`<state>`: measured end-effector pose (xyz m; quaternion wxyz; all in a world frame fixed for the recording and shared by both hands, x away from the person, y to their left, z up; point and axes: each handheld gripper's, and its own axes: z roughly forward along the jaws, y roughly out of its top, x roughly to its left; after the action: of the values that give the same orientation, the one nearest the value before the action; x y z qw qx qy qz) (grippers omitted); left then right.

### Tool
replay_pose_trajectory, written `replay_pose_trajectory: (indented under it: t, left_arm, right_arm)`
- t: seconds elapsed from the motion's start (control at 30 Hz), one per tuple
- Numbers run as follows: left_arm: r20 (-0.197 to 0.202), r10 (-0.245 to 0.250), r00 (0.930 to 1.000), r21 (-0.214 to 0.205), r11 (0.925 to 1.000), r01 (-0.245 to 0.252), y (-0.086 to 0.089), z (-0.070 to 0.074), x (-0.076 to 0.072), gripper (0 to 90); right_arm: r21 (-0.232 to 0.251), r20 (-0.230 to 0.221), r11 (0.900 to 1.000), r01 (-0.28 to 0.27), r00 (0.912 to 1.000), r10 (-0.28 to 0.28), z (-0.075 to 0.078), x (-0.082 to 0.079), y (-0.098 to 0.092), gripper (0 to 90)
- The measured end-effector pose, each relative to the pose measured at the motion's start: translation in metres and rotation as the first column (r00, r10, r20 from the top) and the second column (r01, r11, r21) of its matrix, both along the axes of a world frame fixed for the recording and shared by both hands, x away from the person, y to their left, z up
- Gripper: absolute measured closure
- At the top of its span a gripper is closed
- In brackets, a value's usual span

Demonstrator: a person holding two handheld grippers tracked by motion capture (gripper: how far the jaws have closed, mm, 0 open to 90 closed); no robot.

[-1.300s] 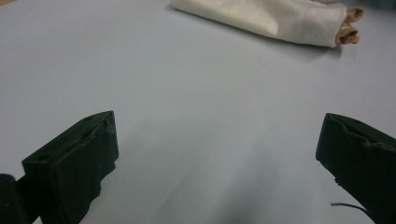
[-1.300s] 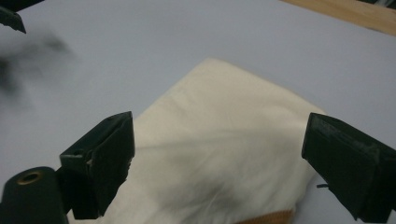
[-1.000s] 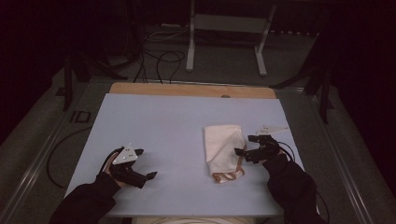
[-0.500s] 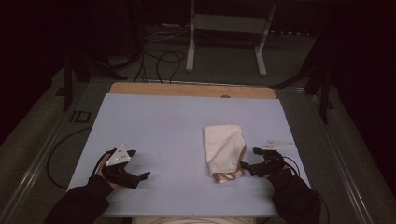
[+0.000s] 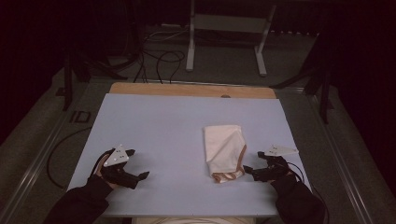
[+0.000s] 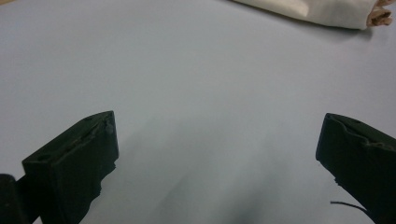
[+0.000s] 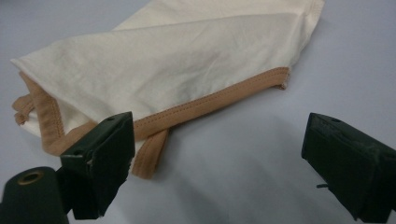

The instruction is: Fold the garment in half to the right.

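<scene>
No writing, label, brand, number or sign can be read anywhere in these views.

A pale blue table (image 5: 159, 126) stands before a metal stand (image 5: 229, 35) and floor cables (image 5: 159, 56).

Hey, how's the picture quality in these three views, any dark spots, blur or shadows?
High view: dim overall, the room beyond the table nearly black, the folded cloth still readable. Left gripper view: even light, with a soft shadow between the open jaws. Right gripper view: the cloth's tan hem is sharp, while the near jaws look slightly soft.
</scene>
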<state>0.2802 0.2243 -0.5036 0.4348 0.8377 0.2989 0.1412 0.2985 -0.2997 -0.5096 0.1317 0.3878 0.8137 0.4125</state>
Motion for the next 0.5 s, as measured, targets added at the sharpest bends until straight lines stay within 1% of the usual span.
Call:
replay_pose_trajectory:
  t: [0.17, 0.3, 0.5]
  left_arm:
    - [-0.001, 0.0, 1.0, 0.01, 0.9999, 0.0, -0.0005, -0.0017, -0.001, 0.0]
    - [-0.003, 0.0, 1.0, 0.009, 1.0, 0.0, -0.0004, -0.0022, -0.0031, 0.0]
    - [-0.009, -0.005, 0.9999, 0.01, 0.9999, 0.005, -0.0014, -0.0035, -0.0021, 0.0]
  right_arm:
    - [-0.01, 0.001, 0.9999, -0.007, 1.0, 0.007, -0.0014, 0.0008, 0.0014, 9.6]
    - [-0.013, -0.007, 0.9999, -0.005, 1.0, 0.004, -0.0027, 0.001, 0.0008, 9.6]
    - [-0.018, -0.012, 0.9998, -0.007, 0.9999, 0.007, -0.0034, 0.0012, 0.0015, 9.6]
